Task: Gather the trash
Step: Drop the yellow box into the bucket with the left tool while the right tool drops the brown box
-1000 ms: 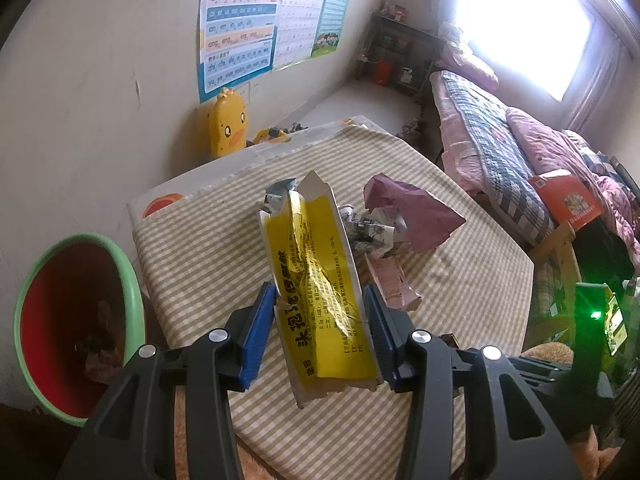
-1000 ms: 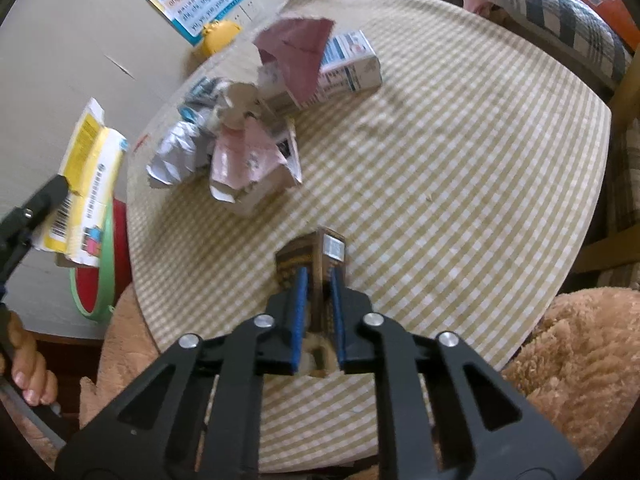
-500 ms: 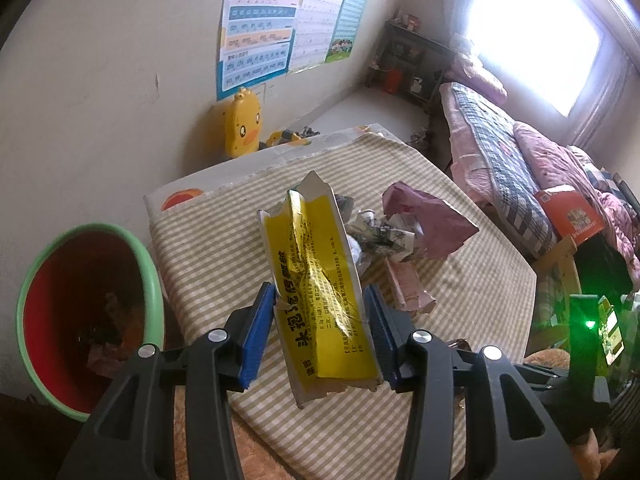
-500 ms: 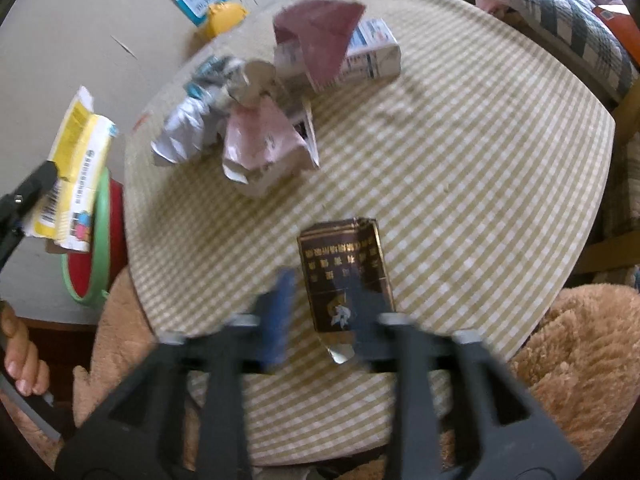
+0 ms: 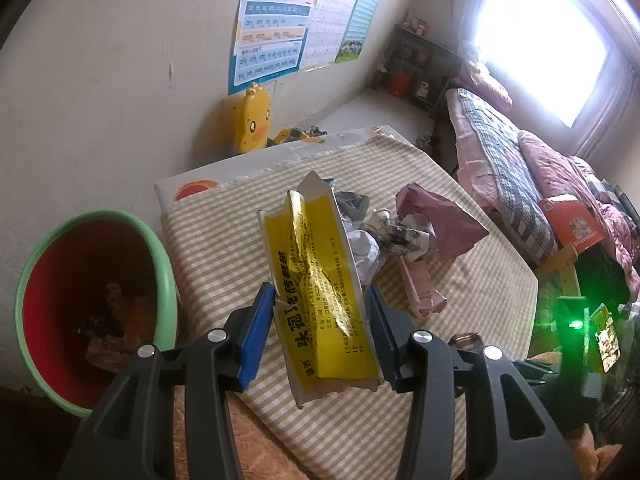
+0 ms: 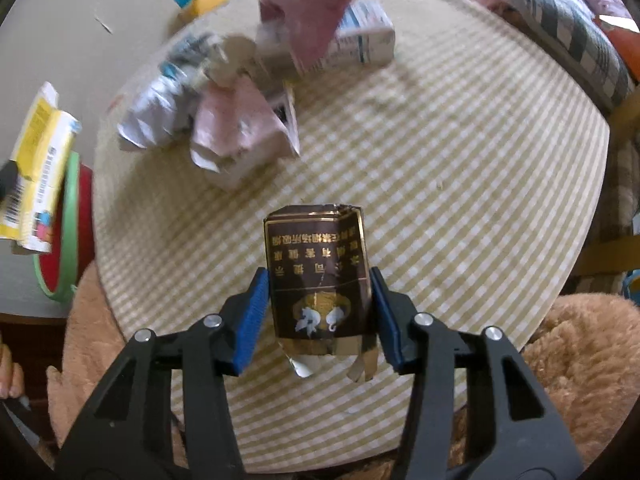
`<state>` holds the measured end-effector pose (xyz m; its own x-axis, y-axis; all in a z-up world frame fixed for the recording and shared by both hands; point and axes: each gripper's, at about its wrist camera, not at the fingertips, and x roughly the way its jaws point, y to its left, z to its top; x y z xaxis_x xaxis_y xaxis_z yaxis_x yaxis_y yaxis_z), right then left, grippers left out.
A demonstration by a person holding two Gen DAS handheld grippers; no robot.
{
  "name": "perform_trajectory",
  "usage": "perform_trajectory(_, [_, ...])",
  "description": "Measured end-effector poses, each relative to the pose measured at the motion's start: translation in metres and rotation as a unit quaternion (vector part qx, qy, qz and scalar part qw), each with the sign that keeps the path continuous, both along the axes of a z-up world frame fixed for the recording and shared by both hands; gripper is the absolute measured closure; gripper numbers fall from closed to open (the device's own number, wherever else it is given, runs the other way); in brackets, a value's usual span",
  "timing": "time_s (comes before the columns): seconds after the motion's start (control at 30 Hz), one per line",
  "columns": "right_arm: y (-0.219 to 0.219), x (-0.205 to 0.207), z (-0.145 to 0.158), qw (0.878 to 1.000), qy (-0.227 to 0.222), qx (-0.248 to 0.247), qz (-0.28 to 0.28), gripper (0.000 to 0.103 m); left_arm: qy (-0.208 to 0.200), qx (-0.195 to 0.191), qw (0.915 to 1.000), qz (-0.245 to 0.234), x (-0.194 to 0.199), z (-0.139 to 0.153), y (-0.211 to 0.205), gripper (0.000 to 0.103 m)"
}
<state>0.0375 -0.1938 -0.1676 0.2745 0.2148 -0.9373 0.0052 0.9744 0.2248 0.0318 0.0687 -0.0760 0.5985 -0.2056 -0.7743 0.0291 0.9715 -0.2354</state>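
Observation:
My left gripper is shut on a crumpled yellow carton and holds it above the table's left edge, just right of a green-rimmed red bin. The carton also shows at the left edge of the right wrist view. My right gripper stands open around a dark brown cigarette pack that lies flat on the checked tablecloth; both pads sit close beside the pack's sides. A pile of crumpled paper and small boxes lies at the far side of the table.
The bin stands on the floor left of the table. A yellow duck toy sits by the wall. A bed lies to the right. A fluffy brown cushion borders the table's near edge.
My right gripper was shut on the brown pack edge-on; it opened, and the pack now lies flat between the open jaws. My left gripper carried the yellow carton leftward, closer to the bin.

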Motion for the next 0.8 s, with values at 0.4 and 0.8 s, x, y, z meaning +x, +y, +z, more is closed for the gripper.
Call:
perform_trajectory(0.4, [0.052,0.004,0.068,0.995,-0.068,0.062,0.046,0.055,-0.019,0.013,0.9994,0.025,-0.005,0.009,0.026,0.059])
perform_trajectory(0.8, [0.122,0.015,0.090,0.987,-0.076,0.094,0.107,0.054,-0.010,0.020,0.9970,0.074,-0.017,-0.001,0.074,0.059])
